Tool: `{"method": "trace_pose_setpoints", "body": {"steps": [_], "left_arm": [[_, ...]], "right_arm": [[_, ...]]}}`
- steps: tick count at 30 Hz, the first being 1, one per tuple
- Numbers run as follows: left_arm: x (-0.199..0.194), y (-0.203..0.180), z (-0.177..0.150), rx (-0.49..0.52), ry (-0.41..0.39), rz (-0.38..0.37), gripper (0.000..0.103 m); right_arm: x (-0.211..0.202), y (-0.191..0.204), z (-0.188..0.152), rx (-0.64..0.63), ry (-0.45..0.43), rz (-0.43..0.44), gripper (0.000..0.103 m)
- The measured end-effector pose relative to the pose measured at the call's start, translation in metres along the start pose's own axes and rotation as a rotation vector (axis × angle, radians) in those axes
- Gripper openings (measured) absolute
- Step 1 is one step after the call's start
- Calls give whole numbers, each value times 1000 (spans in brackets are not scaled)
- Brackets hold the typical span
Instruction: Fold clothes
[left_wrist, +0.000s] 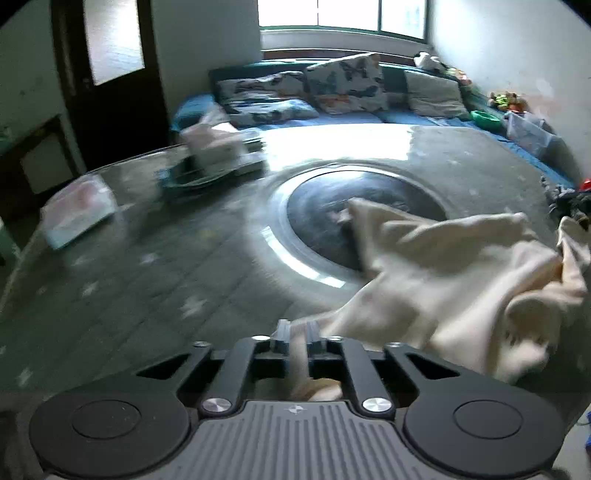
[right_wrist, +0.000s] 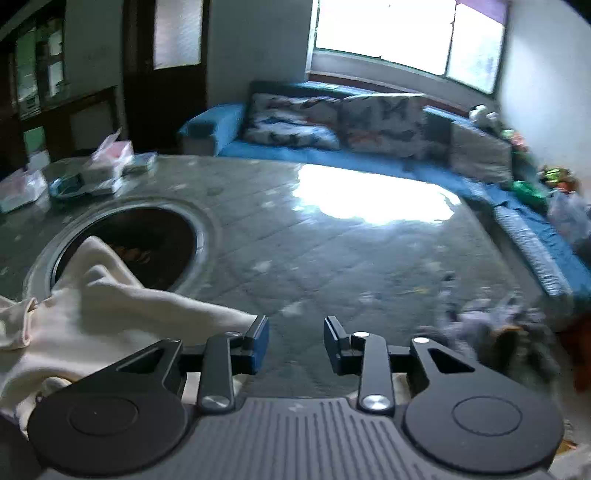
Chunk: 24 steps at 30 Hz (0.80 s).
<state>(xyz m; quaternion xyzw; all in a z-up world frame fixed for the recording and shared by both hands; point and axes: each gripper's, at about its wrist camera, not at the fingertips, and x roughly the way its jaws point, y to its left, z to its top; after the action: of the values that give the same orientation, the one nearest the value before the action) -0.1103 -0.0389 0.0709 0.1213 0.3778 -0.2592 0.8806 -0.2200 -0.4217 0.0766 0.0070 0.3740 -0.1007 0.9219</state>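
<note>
Spreading step: left gripper (left_wrist: 298, 332) clamped on cream cloth (left_wrist: 443, 266), lower right; right gripper (right_wrist: 296, 334) apart. Next: right grips an edge over the counter (right_wrist: 332, 258).

Your cream garment (left_wrist: 443, 266) runs off the right edge in the left wrist view. Left of the table's dark round inset (left_wrist: 325, 210), the boxes (left_wrist: 218, 147) smear with motion blur; their labels can't be read.
</note>
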Motion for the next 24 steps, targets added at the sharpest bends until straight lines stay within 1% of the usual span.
{"method": "trace_pose_setpoints", "body": {"steps": [2,4,6,7,10,13,15,17,18,19,21,22,23,24], "left_arm": [[14,-10,14,11,-2,-23,25],[29,-20,28,19,-3,-41,42],[44,-29,41,24,-6,-54,47],[52,-32,49,17,-8,-57,53],[77,-39,71,-6,-6,-65,56],[102,-42,87,-37,14,-72,57],[116,-44,92,-51,29,-81,57],[130,-45,96,-61,45,-90,55],[136,-46,98,-66,53,-95,51],[139,-47,98,-64,55,-98,35],[144,-50,98,-59,58,-103,20],[147,-51,98,-57,60,-105,9],[149,-52,97,-55,62,-108,7],[148,-52,97,-57,55,-118,7]], "right_arm": [[14,3,1,9,18,33,40],[24,8,2,26,39,62,41],[34,8,4,47,59,91,45],[39,7,4,58,66,102,45],[51,4,6,81,76,134,46],[61,1,7,101,88,161,46],[64,0,6,109,88,150,47],[66,-1,6,118,81,141,48],[68,-1,6,120,86,149,48],[70,-1,7,122,91,156,48],[74,-2,7,126,102,172,47],[76,-2,7,128,107,180,47],[78,-1,7,131,114,189,45],[79,0,6,132,119,198,37]]}}
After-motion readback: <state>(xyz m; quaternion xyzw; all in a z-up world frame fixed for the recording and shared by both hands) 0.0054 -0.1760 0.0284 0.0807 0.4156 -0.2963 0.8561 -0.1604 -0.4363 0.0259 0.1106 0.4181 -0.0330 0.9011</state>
